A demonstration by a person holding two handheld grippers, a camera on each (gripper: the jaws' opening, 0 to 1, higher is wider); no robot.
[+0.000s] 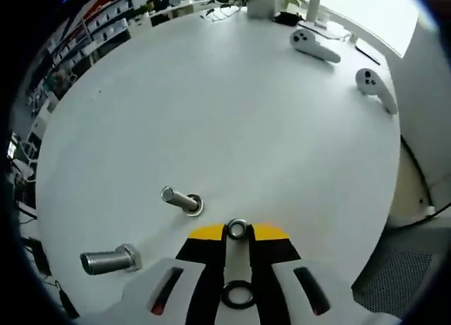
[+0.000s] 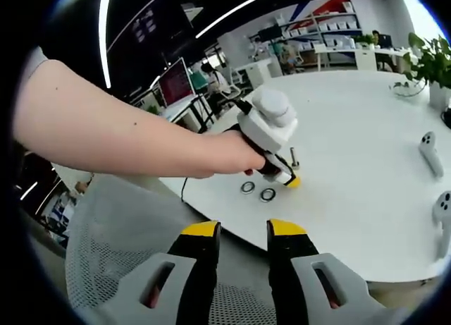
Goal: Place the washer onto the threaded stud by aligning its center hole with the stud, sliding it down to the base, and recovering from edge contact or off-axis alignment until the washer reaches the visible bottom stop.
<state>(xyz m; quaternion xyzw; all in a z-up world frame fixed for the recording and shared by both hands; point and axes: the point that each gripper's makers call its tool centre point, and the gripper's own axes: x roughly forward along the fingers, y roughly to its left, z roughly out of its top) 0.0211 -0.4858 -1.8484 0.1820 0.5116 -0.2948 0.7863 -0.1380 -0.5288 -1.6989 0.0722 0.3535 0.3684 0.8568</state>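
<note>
Washer pinched in the left gripper, close to the upright bolt.

The left gripper [image 1: 237,235] has its jaws clamped on a small washer [image 1: 237,230] at their tips, just beside a threaded bolt [image 1: 180,200] that stands on the white table [image 1: 239,120]. A second bolt [image 1: 109,260] lies on its side nearby. The right gripper [image 2: 243,235] hangs off the table edge, jaws apart and holding nothing.

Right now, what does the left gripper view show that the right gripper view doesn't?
Left gripper view: a washer at the left gripper's tips and a loose bolt lying flat. Right gripper view: the person's arm, a mesh chair and the open, empty right gripper. Both: the white table, the upright stud and two controllers.
</note>
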